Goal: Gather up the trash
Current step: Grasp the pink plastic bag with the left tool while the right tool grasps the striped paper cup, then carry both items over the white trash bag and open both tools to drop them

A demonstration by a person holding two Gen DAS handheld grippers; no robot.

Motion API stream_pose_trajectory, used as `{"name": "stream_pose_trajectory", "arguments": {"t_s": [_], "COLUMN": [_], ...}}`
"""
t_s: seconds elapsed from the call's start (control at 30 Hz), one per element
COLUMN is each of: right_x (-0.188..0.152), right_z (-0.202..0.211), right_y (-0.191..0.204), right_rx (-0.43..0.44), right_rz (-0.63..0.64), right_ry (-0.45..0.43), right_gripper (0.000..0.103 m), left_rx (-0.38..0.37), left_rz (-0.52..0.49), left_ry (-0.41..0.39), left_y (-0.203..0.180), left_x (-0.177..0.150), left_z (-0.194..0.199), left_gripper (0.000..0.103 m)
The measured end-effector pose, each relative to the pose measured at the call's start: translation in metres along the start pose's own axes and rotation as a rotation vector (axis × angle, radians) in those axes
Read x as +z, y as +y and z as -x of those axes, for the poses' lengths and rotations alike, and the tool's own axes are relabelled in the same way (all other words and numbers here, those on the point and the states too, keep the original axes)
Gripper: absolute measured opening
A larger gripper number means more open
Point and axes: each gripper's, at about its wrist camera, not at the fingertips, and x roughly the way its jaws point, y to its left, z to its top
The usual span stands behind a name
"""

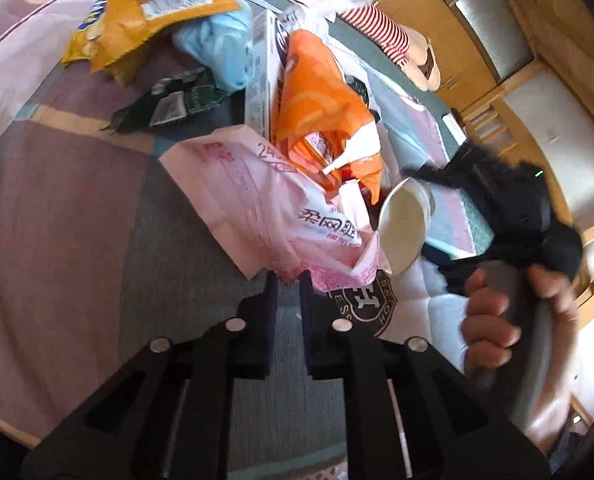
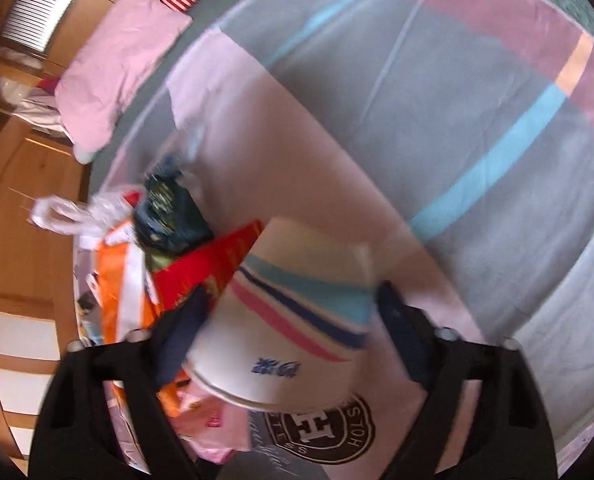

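On the bed's striped pink-grey bedspread (image 1: 77, 216), trash sits in a heap: crumpled pink plastic bag with printed text (image 1: 265, 208), orange plastic bag (image 1: 321, 108), white cardboard box (image 1: 263, 84), dark green wrapper (image 1: 169, 100), yellow snack bag (image 1: 137, 16). Left gripper (image 1: 288, 280) is closed, fingertips pinching the near edge of the pink bag. Right gripper (image 2: 293, 300), held by a hand (image 1: 493, 320), has jaws wide around a white paper cup with pink, blue and teal stripes (image 2: 293, 320), tilted, rim toward the camera, beside the heap. Motion blur: can't tell whether the pads press the cup.
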Motion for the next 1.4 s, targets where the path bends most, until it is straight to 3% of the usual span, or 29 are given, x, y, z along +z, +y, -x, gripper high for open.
{"name": "stream_pose_trajectory", "arguments": {"t_s": [0.13,0.17,0.23,0.27,0.4,0.47,0.5,0.53,0.6,0.63,0.73,0.87,1.03,1.23,1.4], "right_x": [-0.014,-0.018,-0.027,-0.03,-0.043,-0.05,-0.054,-0.06,-0.07,-0.077,-0.098,-0.119,-0.144,-0.171,-0.186], "right_z": [0.009,0.01,0.016,0.02,0.049,0.064,0.074,0.084,0.102,0.113,0.138,0.161,0.188,0.229,0.261], "right_y": [0.002,0.001,0.002,0.0,-0.006,-0.009,-0.01,-0.009,-0.007,-0.008,-0.015,-0.026,-0.033,-0.041,-0.046], "right_rx": [-0.022,-0.031,-0.045,-0.053,-0.049,-0.037,-0.035,-0.036,-0.041,-0.047,-0.059,-0.045,-0.03,-0.023,-0.013], "right_rz": [0.083,0.101,0.131,0.143,0.178,0.196,0.216,0.245,0.301,0.333,0.396,0.417,0.461,0.542,0.583], "right_ry": [-0.017,-0.014,0.002,0.003,-0.011,-0.027,-0.039,-0.054,-0.086,-0.108,-0.156,-0.197,-0.249,-0.354,-0.423], "right_gripper": [0.072,0.072,0.072,0.072,0.072,0.072,0.072,0.072,0.072,0.072,0.072,0.072,0.072,0.072,0.072], "left_rx": [-0.081,-0.101,-0.131,-0.139,-0.127,-0.056,-0.019,0.014,0.056,0.052,0.021,0.048,0.09,0.09,0.138], "left_rz": [0.078,0.11,0.153,0.168,0.136,0.087,0.059,0.037,0.005,-0.003,-0.005,-0.034,-0.1,-0.181,-0.244], "left_ry": [0.01,0.021,0.039,0.029,-0.07,-0.064,-0.043,-0.024,-0.02,-0.032,-0.003,-0.052,-0.174,-0.291,-0.36], "left_y": [0.011,0.016,0.022,0.022,0.008,-0.001,-0.005,-0.007,-0.009,-0.009,-0.008,-0.008,0.0,-0.016,-0.04], "left_x": [-0.006,-0.008,-0.01,-0.009,0.003,0.01,0.012,0.012,0.009,0.009,0.005,-0.004,-0.03,-0.083,-0.108], "left_z": [0.012,0.013,0.015,0.016,0.016,0.0,-0.011,-0.019,-0.029,-0.028,-0.029,-0.008,0.047,0.109,0.158], "left_gripper": [0.014,0.021,0.071,0.08,0.096,0.096,0.091,0.065,0.057,0.043,0.026,0.022,0.022,0.022,0.022]}}
